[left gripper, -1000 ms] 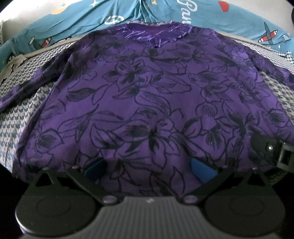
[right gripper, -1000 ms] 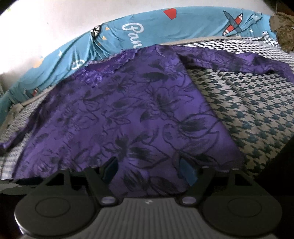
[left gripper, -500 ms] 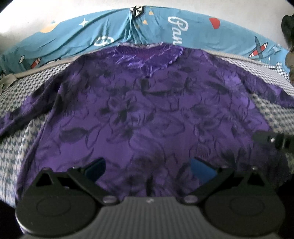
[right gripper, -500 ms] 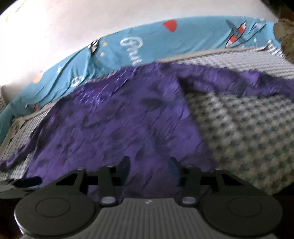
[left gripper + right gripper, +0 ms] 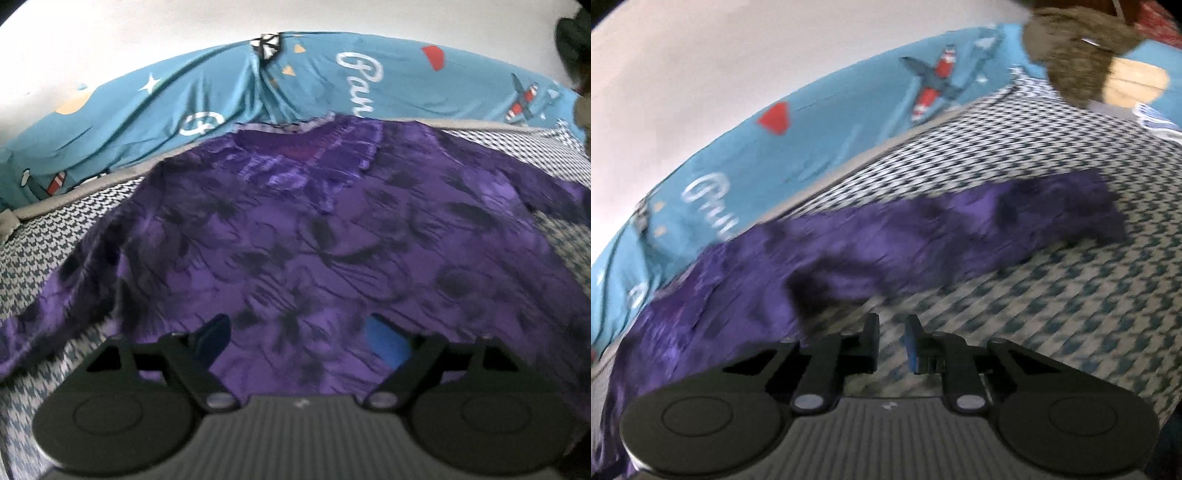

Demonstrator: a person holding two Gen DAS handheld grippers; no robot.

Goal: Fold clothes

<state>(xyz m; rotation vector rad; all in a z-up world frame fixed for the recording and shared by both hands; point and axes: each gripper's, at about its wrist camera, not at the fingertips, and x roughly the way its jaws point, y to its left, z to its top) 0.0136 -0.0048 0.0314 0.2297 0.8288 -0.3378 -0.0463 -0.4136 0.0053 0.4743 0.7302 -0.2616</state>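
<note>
A purple top with a black flower print lies spread flat on a houndstooth bed cover, neckline away from me. My left gripper is open and empty over the top's lower hem. In the right wrist view the top's right sleeve stretches across the cover. My right gripper hovers just below that sleeve, over the cover beside the body. Its fingers stand close together with a narrow gap and nothing between them.
A teal sheet with planes and white lettering runs along the white wall behind the bed. A brown fuzzy item sits at the far right corner. The bed's near edge lies just under both grippers.
The right gripper narrowed from wide open to nearly shut and swung right, off the top's body toward the sleeve. The left gripper stayed open and drifted slightly over the hem.
</note>
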